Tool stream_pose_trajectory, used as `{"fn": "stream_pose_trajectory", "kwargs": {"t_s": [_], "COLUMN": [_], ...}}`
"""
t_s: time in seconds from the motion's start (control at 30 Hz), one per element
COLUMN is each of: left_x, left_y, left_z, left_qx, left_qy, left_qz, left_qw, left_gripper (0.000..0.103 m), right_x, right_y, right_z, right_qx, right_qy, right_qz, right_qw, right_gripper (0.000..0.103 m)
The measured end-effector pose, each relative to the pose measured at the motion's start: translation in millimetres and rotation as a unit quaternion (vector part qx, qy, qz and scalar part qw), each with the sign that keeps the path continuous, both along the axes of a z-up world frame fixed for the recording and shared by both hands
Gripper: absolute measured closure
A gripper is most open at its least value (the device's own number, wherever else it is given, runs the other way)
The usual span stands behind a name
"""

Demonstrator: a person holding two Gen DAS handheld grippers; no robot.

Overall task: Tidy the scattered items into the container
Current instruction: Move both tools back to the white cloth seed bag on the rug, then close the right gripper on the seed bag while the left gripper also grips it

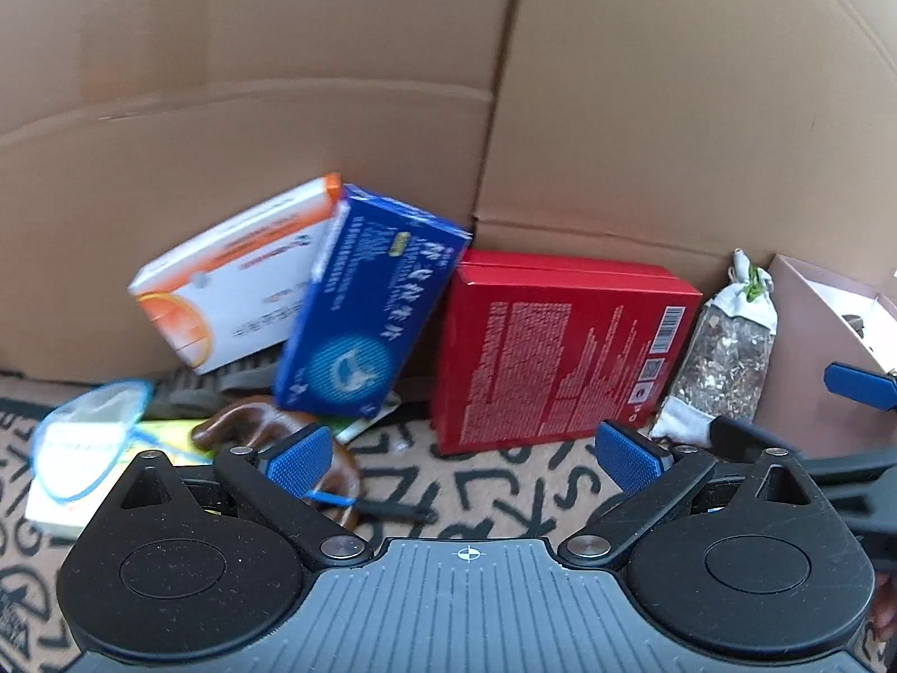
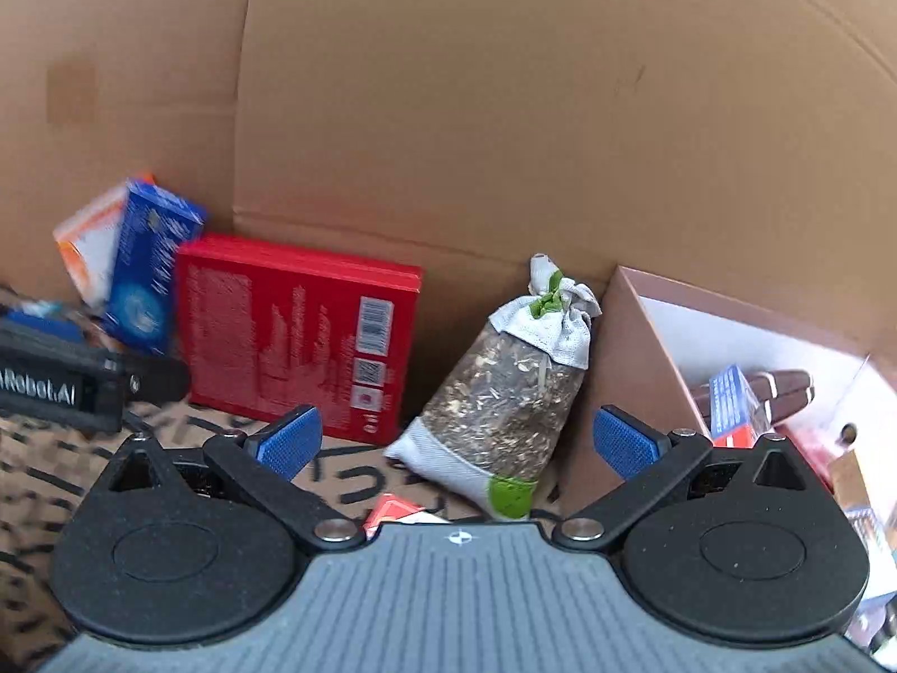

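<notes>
We're between picks: both the left gripper (image 1: 468, 457) and right gripper (image 2: 457, 443) hang wide open, empty. The sachet (image 2: 499, 392) leans beside the container (image 2: 628, 336), so next the right closes around it.

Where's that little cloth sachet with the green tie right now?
In the right wrist view the sachet leans near centre, between the red box on its left and the brown container on its right.

Three boxes (image 1: 560, 347) – one sachet (image 2: 504, 398) – one container (image 2: 633, 347).
</notes>
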State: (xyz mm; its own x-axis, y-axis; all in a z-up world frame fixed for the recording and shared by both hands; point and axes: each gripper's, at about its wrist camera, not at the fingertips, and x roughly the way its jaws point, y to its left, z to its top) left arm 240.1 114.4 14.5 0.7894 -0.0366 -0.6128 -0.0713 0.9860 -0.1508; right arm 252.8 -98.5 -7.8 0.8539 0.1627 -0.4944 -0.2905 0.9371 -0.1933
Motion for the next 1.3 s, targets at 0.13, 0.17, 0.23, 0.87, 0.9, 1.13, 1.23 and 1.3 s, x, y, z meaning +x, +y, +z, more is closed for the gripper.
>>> {"fn": "stream_pose_trajectory", "kwargs": {"t_s": [0.13, 0.17, 0.23, 0.87, 0.9, 1.13, 1.23, 1.3], "left_x": [16.6, 20.3, 22.5, 17.7, 16.5, 1.9, -4.5, -9.8], "left_y": [-5.2, -4.6, -3.6, -5.7, -5.6, -11.3, -18.0, -23.6], "left_z": [-10.1, -14.2, -22.1, -37.5, -37.0, -26.3, -18.7, -15.7], "left_qx": [0.000, -0.001, 0.000, 0.003, 0.003, -0.003, -0.004, -0.006], "left_qy": [0.003, 0.007, 0.012, 0.022, 0.022, 0.007, -0.002, -0.009], "left_qz": [-0.008, -0.006, -0.005, 0.000, 0.001, -0.016, -0.044, -0.071], "left_qw": [1.0000, 1.0000, 0.9999, 0.9998, 0.9998, 0.9998, 0.9990, 0.9975], "left_gripper": [0.000, 0.000, 0.000, 0.000, 0.000, 0.000, 0.000, 0.000], "right_x": [5.9, 7.3, 9.9, 48.5, 49.0, 30.2, 14.0, 2.9], "right_y": [13.1, 16.4, 19.9, 27.9, 24.9, 8.6, -0.6, -10.7], "right_z": [-14.8, -18.4, -24.4, -58.7, -57.1, -35.5, -23.9, -15.1], "right_qx": [-0.051, -0.063, -0.082, -0.161, -0.156, -0.128, -0.100, -0.077], "right_qy": [-0.032, -0.039, -0.047, -0.044, -0.046, -0.023, -0.006, 0.010], "right_qz": [0.001, 0.002, 0.006, -0.026, -0.025, 0.030, 0.062, 0.093], "right_qw": [0.998, 0.997, 0.995, 0.986, 0.986, 0.991, 0.993, 0.993], "right_gripper": [0.001, 0.001, 0.001, 0.010, 0.017, 0.033, 0.033, 0.033]}}
